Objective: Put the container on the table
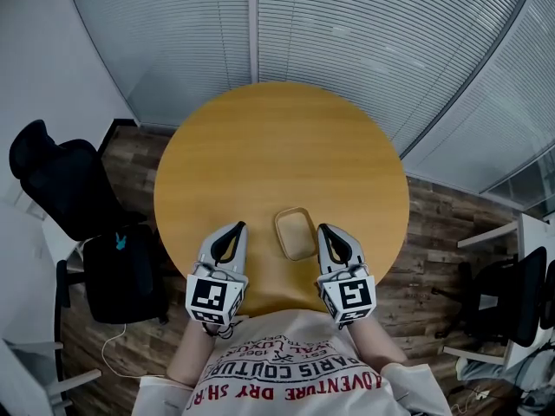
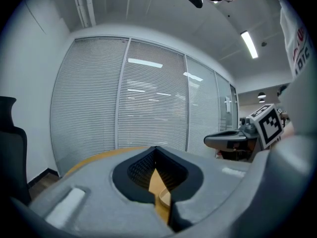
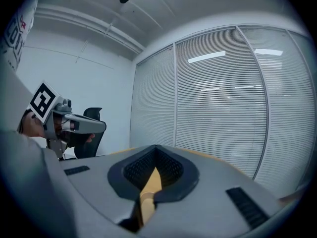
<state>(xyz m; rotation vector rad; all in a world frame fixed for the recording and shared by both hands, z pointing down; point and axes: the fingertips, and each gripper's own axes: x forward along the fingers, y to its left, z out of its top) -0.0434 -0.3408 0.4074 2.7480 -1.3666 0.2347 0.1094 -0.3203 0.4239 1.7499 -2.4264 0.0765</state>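
Seen from above, a round wooden counter (image 1: 277, 146) fills the middle of a small office room with slatted blinds along its curved glass walls. A shallow, tan, rectangular container (image 1: 296, 233) with rounded corners sits flat on the counter near the edge closest to the person, apparently empty. The left hand-held gripper (image 1: 236, 228) is just beside it on one side and the right hand-held gripper (image 1: 323, 230) just beside it on the other. Neither appears to touch it. Each gripper's own view shows its two grey jaws clenched with the tips meeting and nothing caught between them. Only the wooden surface shows through the gap behind the tips, plus a bit of the container's rim in the left gripper view. A black office chair (image 1: 61, 189) stands on the wood floor to the person's left, well apart from the counter. Since the container already rests on the counter and both grippers are empty, the placing looks complete and nothing obvious is left to do.
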